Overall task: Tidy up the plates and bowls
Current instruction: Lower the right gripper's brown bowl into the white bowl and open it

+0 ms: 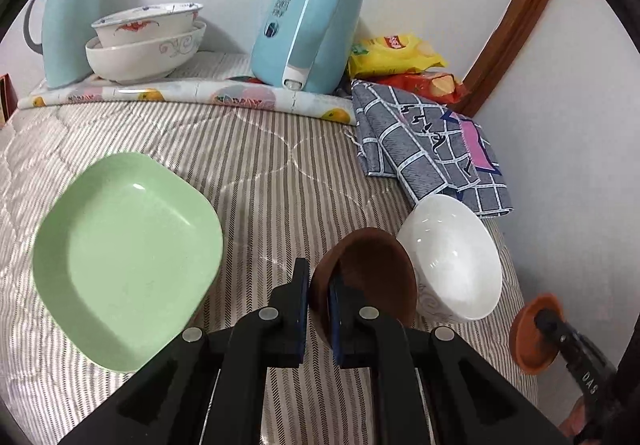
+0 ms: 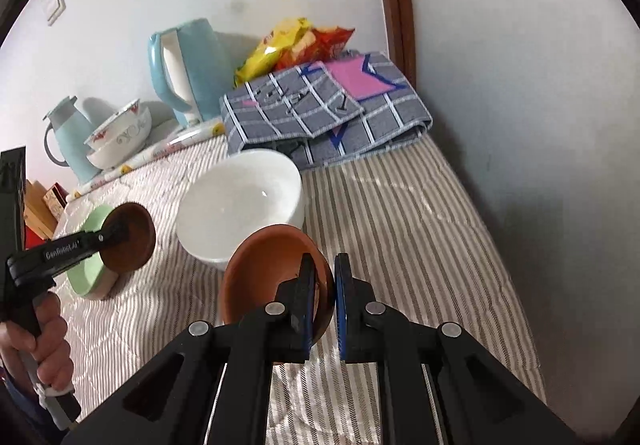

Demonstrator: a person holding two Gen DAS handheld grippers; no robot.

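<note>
The left hand-held gripper is clamped on the rim of a dark brown bowl, one finger inside and one outside; the bowl is tilted on its side and held above the striped bed cover; in the right wrist view the same hand-held gripper and dark brown bowl appear in front of the green plate. The right hand-held gripper is closed on the rim of an orange-brown bowl, likewise tilted and lifted; in the left wrist view this bowl sits at the lower right edge. A white bowl rests on the bed cover between the two held bowls, just beside each; the square green plate lies flat to the left of the dark brown bowl. At the back wall, two stacked patterned bowls stand on a fruit-print mat, between a pale blue jug and a pale blue kettle; snack packets and a folded grey checked cloth lie at the rear right.
</note>
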